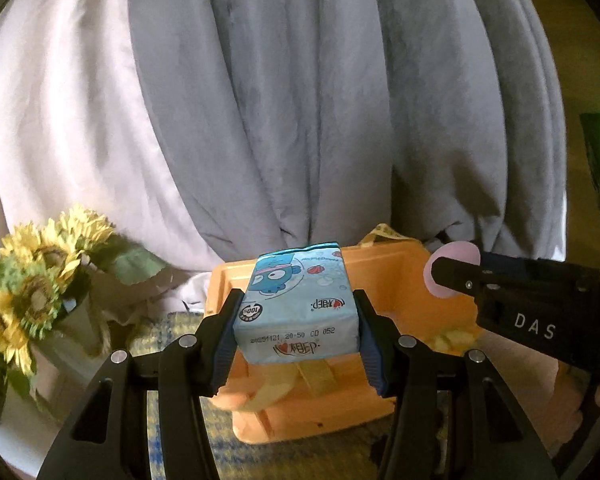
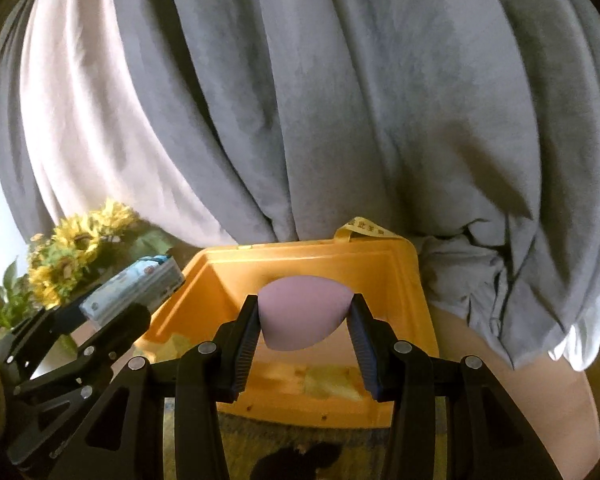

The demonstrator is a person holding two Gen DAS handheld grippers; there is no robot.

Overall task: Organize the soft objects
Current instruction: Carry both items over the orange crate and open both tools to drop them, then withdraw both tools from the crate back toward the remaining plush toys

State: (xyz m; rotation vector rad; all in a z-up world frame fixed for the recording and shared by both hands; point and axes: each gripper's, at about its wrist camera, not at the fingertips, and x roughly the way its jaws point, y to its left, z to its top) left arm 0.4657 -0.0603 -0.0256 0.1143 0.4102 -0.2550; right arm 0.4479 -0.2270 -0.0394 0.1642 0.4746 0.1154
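A light blue tissue pack (image 1: 296, 304) with a cartoon print is clamped between the pads of my left gripper (image 1: 298, 320), held over the orange box (image 1: 428, 296). In the right wrist view the same pack (image 2: 132, 292) shows at the left, above the box's corner. My right gripper (image 2: 305, 316) is shut on a pink egg-shaped makeup sponge (image 2: 304, 312), held above the open orange box (image 2: 400, 276). From the left wrist view, the sponge (image 1: 458, 254) peeks out past the right gripper's black fingers at the right.
Grey and white curtains (image 1: 300, 100) hang right behind the box. Artificial sunflowers (image 1: 40, 280) stand at the left. Yellow scraps (image 2: 328, 384) lie on the box floor, and a yellow tag (image 2: 364, 232) sticks up at its rear rim. A blue-and-yellow checked cloth (image 1: 180, 336) lies under the box.
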